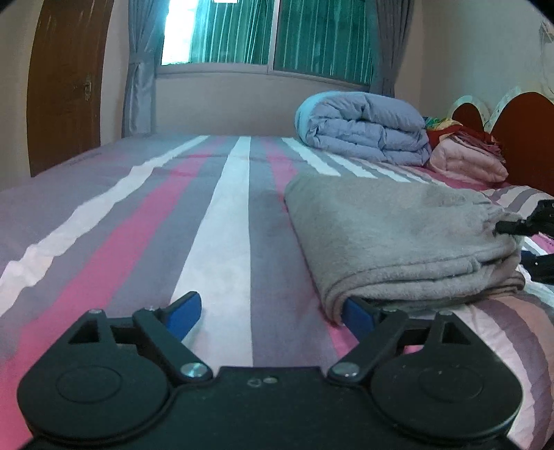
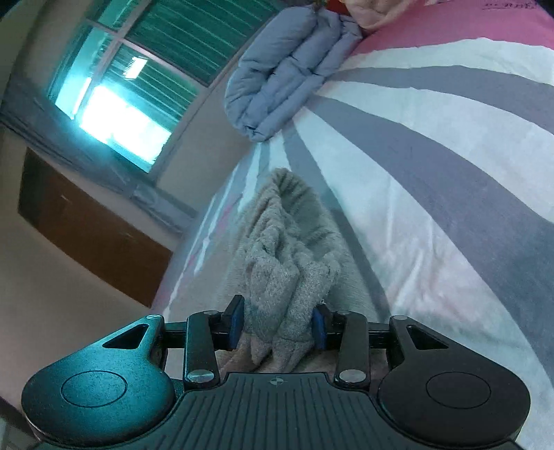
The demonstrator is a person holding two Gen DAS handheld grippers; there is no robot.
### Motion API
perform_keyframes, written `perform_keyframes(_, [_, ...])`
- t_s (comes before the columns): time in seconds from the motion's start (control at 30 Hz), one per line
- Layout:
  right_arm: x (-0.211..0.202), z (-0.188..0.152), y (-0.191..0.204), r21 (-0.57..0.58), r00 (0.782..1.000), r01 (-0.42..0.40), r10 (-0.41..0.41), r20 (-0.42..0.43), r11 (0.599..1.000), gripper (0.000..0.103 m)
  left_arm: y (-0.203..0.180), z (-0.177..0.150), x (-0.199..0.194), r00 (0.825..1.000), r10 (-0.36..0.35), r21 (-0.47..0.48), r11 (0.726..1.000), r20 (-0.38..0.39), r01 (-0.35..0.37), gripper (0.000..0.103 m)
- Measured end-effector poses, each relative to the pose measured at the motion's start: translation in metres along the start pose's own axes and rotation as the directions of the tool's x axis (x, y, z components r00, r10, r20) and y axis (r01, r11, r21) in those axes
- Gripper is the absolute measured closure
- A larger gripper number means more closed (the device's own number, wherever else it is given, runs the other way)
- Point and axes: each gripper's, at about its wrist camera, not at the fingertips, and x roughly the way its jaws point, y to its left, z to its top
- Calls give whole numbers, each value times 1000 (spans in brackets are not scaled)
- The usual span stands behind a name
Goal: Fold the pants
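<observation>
The grey fleece pants [image 1: 398, 239] lie folded in a thick stack on the striped bed sheet [image 1: 214, 235], right of centre in the left wrist view. My left gripper [image 1: 273, 316] is open and low on the sheet, its right finger tucked under the near corner of the stack. My right gripper [image 1: 519, 226] shows at the far right edge of that view, at the stack's right end. In the right wrist view my right gripper [image 2: 278, 327] is shut on a bunched end of the pants [image 2: 284, 249], and the camera is tilted sideways.
A folded lilac duvet [image 1: 363, 128] and pink and red bedding [image 1: 467, 155] sit at the back right by the red headboard [image 1: 519, 138]. A window [image 1: 270, 31], curtains and a wooden door [image 1: 65, 83] are beyond the bed.
</observation>
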Motion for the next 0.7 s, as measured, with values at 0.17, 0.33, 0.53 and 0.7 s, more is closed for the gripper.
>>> perform_keyframes(0.17, [17,-3,-4,-35,996,63,-65,-56,997,61,-2,2,-4,1000,-1,20,1000,-9,2,21])
perform_keyframes(0.33, [-23,0,-7,29,1000,18,-18,25,999,50,16,6,-30,997,-33,-66,997,65,37,17])
perform_keyframes(0.53, [-66,-6,18,-183,976,120,-82,204,976,50,27,14,-30,994,-3,-169,985,107,21,14])
perform_keyframes(0.7, [-37,-23,41,-348,977,167,-109,181,923,50,9,18,-9,998,-35,-111,993,57,41,12])
